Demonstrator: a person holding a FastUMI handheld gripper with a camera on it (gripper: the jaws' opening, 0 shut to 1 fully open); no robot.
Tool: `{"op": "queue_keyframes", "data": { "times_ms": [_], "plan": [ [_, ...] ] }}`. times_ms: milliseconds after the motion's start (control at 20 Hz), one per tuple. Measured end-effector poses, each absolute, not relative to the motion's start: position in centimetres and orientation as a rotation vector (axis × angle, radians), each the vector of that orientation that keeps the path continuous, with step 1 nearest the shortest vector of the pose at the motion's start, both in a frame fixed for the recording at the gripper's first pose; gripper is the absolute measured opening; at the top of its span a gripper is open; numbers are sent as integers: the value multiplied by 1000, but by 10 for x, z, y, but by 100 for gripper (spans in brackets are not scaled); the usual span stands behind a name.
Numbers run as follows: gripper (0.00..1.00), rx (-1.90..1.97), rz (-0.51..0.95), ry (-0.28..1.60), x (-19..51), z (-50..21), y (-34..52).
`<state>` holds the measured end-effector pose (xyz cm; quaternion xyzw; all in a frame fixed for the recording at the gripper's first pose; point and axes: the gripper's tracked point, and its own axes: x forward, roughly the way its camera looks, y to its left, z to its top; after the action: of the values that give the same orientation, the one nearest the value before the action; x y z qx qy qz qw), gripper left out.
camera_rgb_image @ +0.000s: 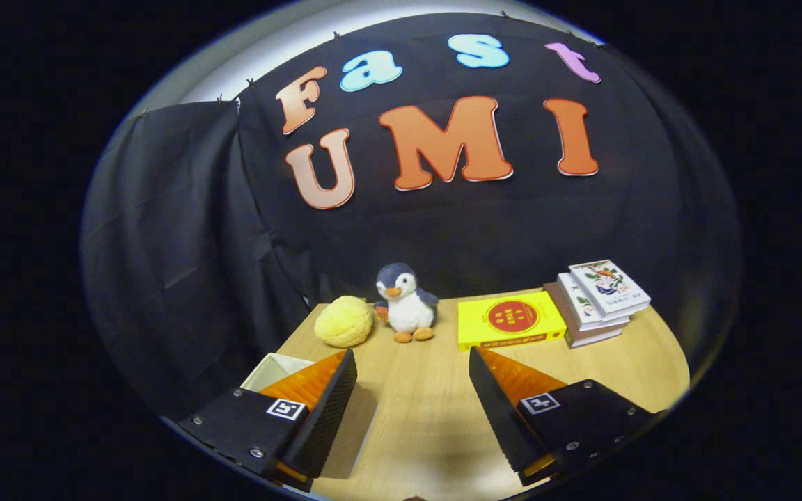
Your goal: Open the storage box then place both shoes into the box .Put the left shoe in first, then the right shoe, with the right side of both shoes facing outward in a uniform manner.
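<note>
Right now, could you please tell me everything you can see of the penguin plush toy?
The penguin plush toy stands upright on the wooden table, against the black cloth wall. It looks soft, with a grey-blue head and back, white face and belly, orange beak and feet. A fluffy yellow ball lies beside it, seemingly apart; a yellow box lies on its other side. It is well beyond the open claw, untouched.
</note>
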<state>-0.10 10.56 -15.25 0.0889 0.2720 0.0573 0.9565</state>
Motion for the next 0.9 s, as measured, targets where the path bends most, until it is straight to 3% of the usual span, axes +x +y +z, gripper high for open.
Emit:
{"op": "queue_keyframes", "data": {
  "times_ms": [400,900],
  "plan": [
    [98,114,38,345,2,-122,31],
    [98,87,47,116,-10,-86,10]
  ]
}}
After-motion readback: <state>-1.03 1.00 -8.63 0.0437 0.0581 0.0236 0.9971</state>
